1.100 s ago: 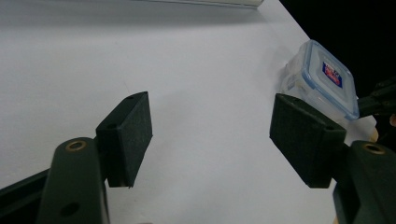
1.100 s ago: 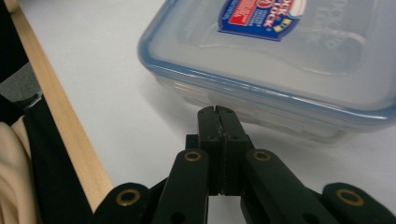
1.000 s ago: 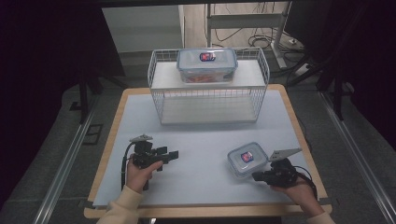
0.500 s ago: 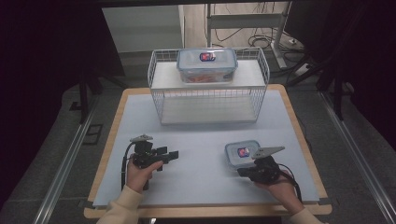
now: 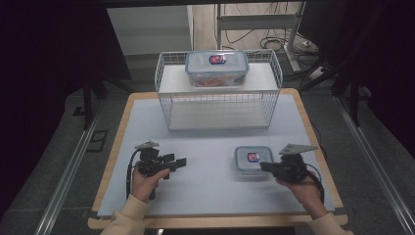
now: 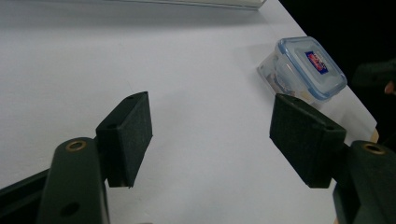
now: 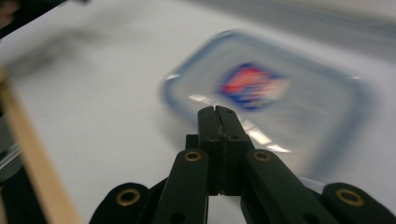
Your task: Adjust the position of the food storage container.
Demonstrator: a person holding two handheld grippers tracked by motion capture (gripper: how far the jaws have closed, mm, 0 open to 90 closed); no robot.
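Note:
A small clear container (image 5: 253, 159) with a blue-rimmed lid and a red-and-blue label sits on the white table top, right of centre. My right gripper (image 5: 263, 167) is shut with nothing between its jaws, and its tip is at the container's right front edge. In the right gripper view the closed jaws (image 7: 217, 112) point over the near rim of the blurred container (image 7: 266, 93); I cannot tell if they touch it. My left gripper (image 5: 181, 162) is open and empty at the left, pointing right. Its jaws (image 6: 210, 126) frame bare table, with the container (image 6: 310, 65) farther off.
A white wire basket rack (image 5: 218, 105) stands at the back of the table, with a larger clear lidded container (image 5: 217, 66) on top of it. The table's wooden edge (image 5: 313, 142) runs close to my right hand. Dark floor and rails surround the table.
My right gripper went left to the small container, then drew back right and rose slightly. The container now sits a little farther left and squarer to the table. The left gripper kept still.

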